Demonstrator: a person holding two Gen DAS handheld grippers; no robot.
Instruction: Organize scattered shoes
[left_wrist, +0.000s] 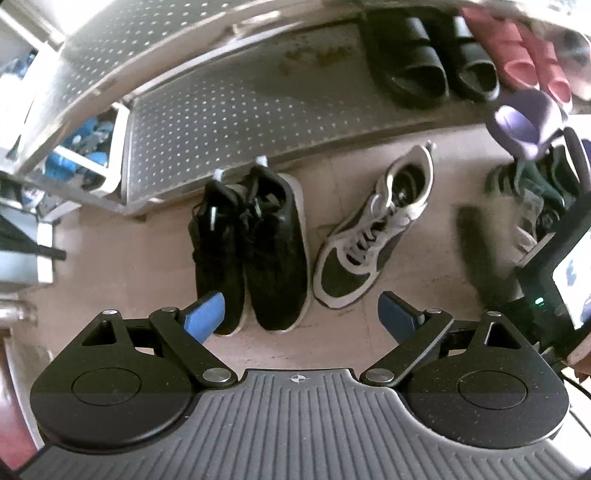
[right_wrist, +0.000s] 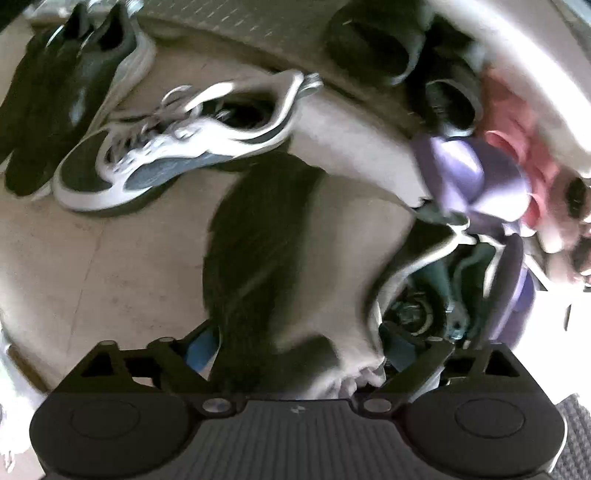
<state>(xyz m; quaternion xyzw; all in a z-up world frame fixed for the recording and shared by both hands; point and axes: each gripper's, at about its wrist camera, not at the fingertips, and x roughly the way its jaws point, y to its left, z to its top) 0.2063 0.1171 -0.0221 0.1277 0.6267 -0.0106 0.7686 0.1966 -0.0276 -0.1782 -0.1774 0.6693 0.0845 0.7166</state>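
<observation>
Fingers of the right gripper (right_wrist: 295, 354) straddle a dark shoe (right_wrist: 266, 251), grip unclear, its long axis toward twelve o'clock; left gripper (left_wrist: 301, 314) spread, empty.

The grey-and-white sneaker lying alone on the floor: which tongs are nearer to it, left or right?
Left. The left tongs hover open just before the grey-and-white sneaker's toe. The right tongs are farther off, over another blurred shoe.

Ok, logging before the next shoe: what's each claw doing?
Left claw: open, empty.
Right claw: blurred sneaker between its jaws; grip cannot be told.
</observation>
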